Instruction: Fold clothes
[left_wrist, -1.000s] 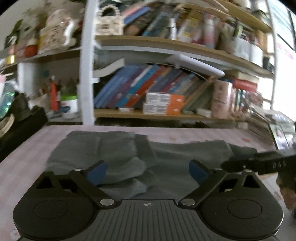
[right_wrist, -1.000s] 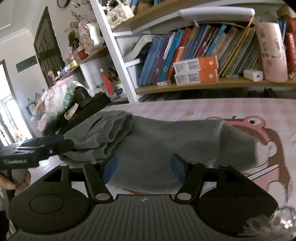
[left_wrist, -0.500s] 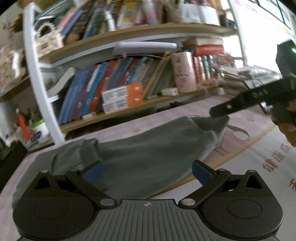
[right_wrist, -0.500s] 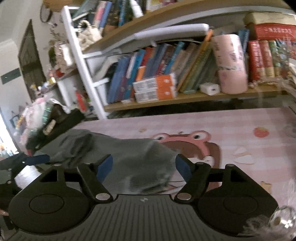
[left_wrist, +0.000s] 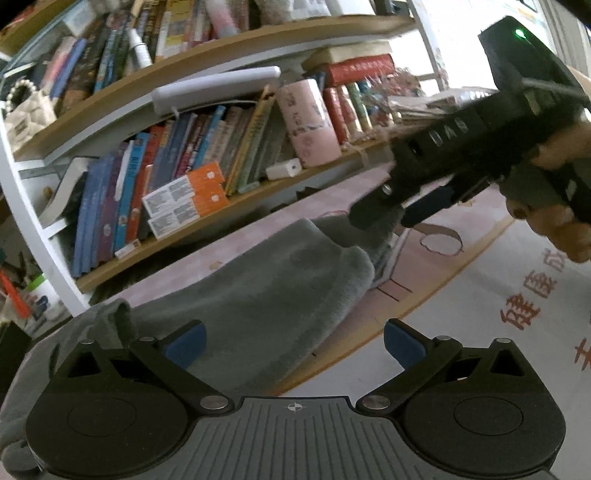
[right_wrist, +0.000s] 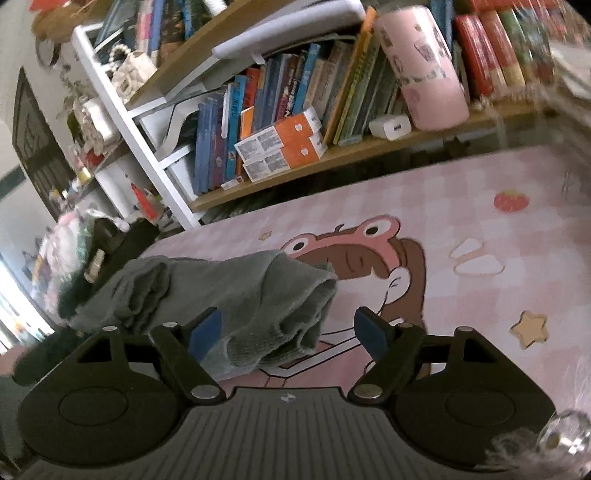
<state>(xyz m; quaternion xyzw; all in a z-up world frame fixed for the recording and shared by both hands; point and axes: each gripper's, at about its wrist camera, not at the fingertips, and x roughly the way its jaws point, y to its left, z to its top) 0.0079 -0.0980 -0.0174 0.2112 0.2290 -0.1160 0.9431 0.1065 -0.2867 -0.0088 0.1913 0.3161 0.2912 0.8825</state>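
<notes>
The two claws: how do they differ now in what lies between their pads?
The left claw stands wide open, its pads clear of the grey garment beyond them. The right claw is opening, with the garment's bunched end between its pads, against one only. Both are black with blue pads and point at the same garment.

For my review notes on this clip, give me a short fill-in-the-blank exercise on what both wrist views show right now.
1. The garment lying on the mat is ____ in colour.
2. The table mat shows a cartoon figure in a ____ hood.
3. The two stacked boxes on the shelf are white and ____.
4. The left claw stands ____, gripping nothing.

Missing words: grey; frog; orange; open
</notes>
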